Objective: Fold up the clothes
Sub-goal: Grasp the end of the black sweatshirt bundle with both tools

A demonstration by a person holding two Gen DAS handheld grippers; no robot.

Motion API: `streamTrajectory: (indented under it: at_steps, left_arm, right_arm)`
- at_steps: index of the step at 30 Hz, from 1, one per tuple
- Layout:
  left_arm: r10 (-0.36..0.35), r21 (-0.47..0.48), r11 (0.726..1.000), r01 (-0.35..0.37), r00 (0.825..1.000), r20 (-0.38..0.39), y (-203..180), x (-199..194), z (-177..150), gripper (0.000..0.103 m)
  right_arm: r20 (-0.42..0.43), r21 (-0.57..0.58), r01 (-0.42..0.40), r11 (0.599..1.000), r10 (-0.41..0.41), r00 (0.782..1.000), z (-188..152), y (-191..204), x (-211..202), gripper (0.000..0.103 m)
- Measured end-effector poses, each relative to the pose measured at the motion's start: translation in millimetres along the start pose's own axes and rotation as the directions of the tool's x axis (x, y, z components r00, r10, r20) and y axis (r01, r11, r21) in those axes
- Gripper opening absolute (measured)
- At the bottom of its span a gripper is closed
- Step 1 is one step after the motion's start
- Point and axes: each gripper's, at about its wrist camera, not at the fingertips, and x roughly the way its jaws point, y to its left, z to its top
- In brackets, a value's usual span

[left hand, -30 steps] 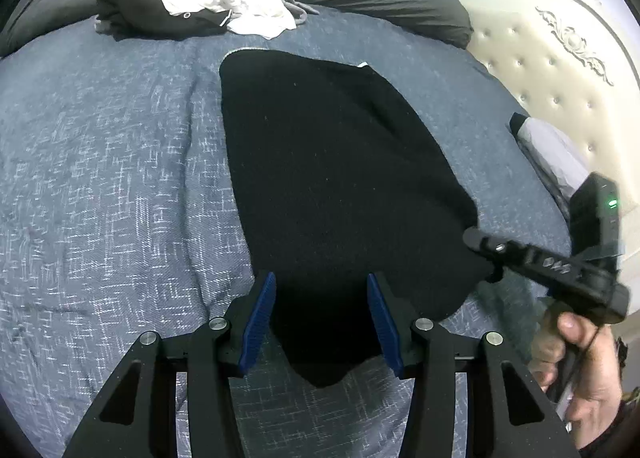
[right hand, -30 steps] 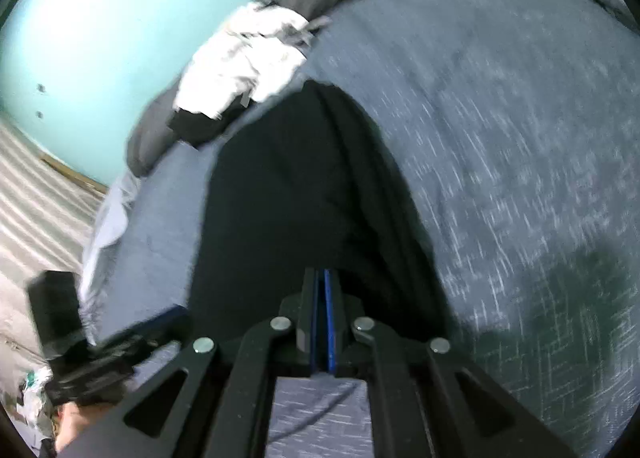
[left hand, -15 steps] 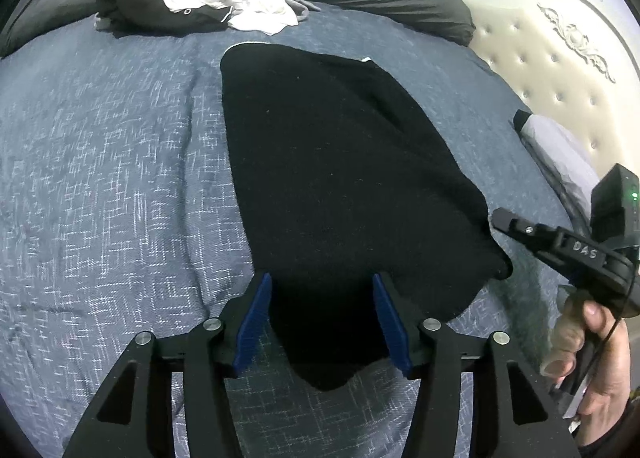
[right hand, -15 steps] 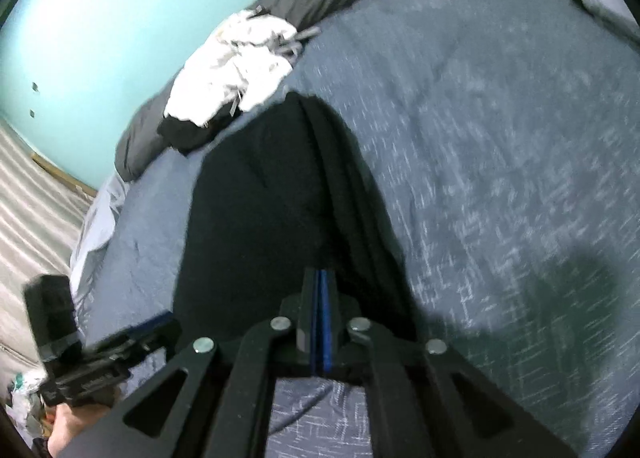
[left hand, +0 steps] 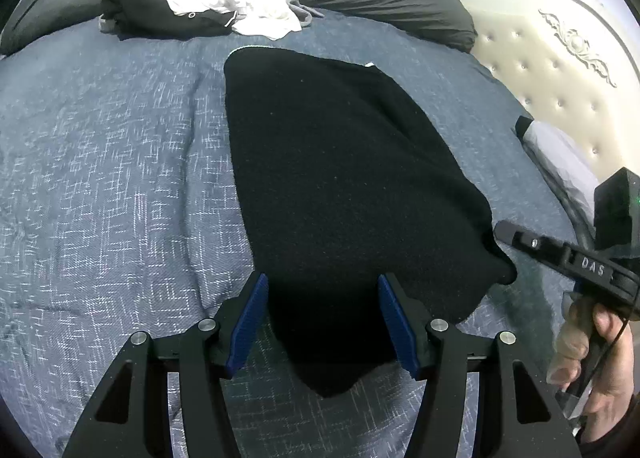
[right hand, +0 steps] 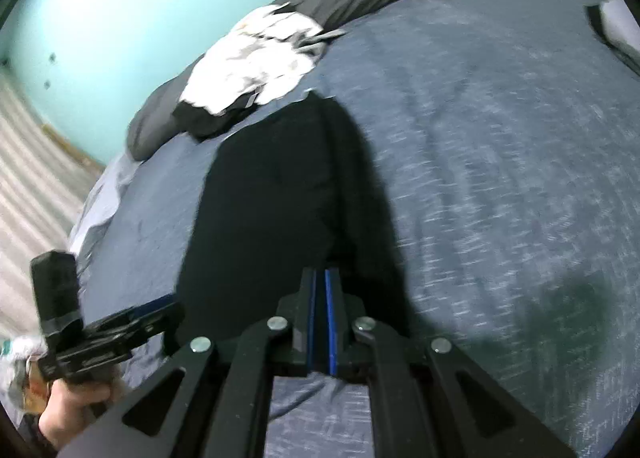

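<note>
Through the left wrist view: lying flat on the blue-grey speckled bedspread (left hand: 104, 186), a black knitted garment (left hand: 340, 186) already doubled into a long narrow panel, near end tapering to a point. Straddling that near end, the left gripper (left hand: 322, 322), blue pads having just been spreading, cloth lying between them but not pinched. Reaching in at the right edge, the right gripper (left hand: 505, 229), nosing against the garment's near right corner. Waiting by the dark pillows, a heap of white and black unfolded clothes (left hand: 208, 2). Through the right wrist view: closed pad to pad, the right gripper (right hand: 320, 278), probably pinching a fold of the black cloth, though blurring too much for certainty. Judging overall: lengthwise fold seemingly finished, crosswise folding and the whole heap remaining.
</note>
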Motion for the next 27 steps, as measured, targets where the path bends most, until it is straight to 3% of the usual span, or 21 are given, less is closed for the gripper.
streamTrajectory:
  at_steps: [4,7,8,9,10,12,15,19,21,27]
  left_arm:
    - [-0.017,-0.015,1.0,0.017,1.0,0.003,2,-1,0,0.062]
    - [-0.051,-0.056,0.997,0.051,0.999,-0.008,9,-3,1,0.062]
    - [-0.056,-0.066,0.996,0.055,0.998,-0.013,10,-3,2,0.062]
    - [-0.05,-0.069,0.996,0.05,0.999,-0.008,10,-6,2,0.062]
    - [-0.04,-0.057,0.998,0.04,0.999,0.002,8,-9,3,0.062]
    - [-0.025,-0.031,0.999,0.025,1.0,0.018,3,-14,5,0.062]
    - [-0.025,-0.017,1.0,0.025,1.0,0.007,-2,-10,10,0.062]
    - [-0.02,-0.016,1.0,0.02,1.0,-0.008,0,-4,15,0.062]
    - [-0.033,-0.032,0.999,0.032,0.999,-0.015,5,-5,15,0.062]
    - [-0.091,-0.098,0.991,0.086,0.994,-0.051,20,1,14,0.07]
  right_arm:
    - [-0.069,0.016,0.004,1.0,-0.003,0.998,-11,-10,10,0.004]
    - [-0.056,0.035,-0.015,0.999,0.017,0.998,-9,-18,0,0.007]
    - [-0.049,0.046,-0.019,0.999,0.021,0.999,-8,-21,-4,0.013]
    - [-0.04,0.061,-0.022,0.998,0.025,0.999,-6,-24,-7,0.037]
    - [-0.03,0.078,-0.026,0.997,0.028,0.999,-5,-26,-9,0.053]
    - [0.028,0.079,-0.061,0.995,0.059,0.998,0,-25,-19,0.053]
    - [0.045,0.033,-0.087,0.996,0.085,0.995,7,-14,-20,0.053]
    - [-0.021,0.006,-0.054,0.999,0.054,0.998,11,-2,4,0.053]
    - [-0.057,-0.014,0.002,1.0,-0.003,0.998,11,0,17,0.053]
    - [-0.081,0.017,0.052,0.998,-0.051,0.995,14,-16,22,0.053]
